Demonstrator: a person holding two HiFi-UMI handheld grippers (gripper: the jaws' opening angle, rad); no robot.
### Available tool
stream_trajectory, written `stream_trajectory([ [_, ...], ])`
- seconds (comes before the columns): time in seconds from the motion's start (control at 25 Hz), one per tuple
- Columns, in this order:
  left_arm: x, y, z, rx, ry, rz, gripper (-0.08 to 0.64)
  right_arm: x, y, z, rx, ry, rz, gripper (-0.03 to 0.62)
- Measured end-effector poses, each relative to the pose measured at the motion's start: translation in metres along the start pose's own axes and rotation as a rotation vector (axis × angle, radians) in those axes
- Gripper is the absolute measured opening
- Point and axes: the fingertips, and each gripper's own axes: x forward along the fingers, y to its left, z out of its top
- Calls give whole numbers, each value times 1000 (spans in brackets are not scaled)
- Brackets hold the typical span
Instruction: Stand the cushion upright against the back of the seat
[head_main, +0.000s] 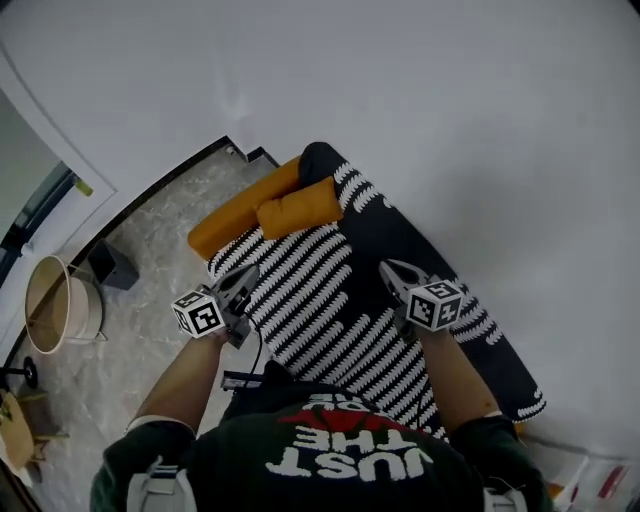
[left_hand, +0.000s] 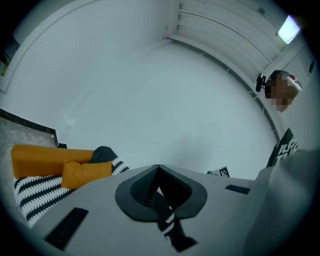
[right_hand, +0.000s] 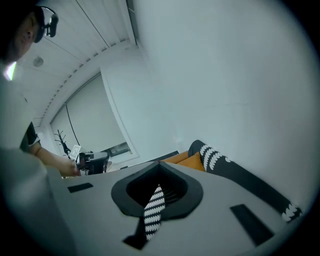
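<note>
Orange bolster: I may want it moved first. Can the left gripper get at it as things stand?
Probably not: the left gripper is shut on the striped cushion at its edge. The bolster itself lies uncovered just beyond that cushion.

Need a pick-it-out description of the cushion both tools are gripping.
By the white wall sits an orange seat. Over it is the cushion, pinched by the left tool and right tool. It is black with white dashed stripes, unlike the plain orange bolster beyond it.
</note>
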Motion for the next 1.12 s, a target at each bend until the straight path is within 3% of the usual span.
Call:
stream_trajectory([
  [0.32,-58,-145,-24,103,-50,49,11,-111,53,-4,-100,-27,102,26],
  [0.6,-133,-218,-27,187,-81,80,11,-172,119,-16,-145,-31,153,26],
  [0.84,-194,-229,-40,170,-118,111,11,-192,163,-46,-122,-7,173,26],
  [1.12,-257,-212,-42,139,-121,103,11,-165,214,-62,-69,-21,169,26],
])
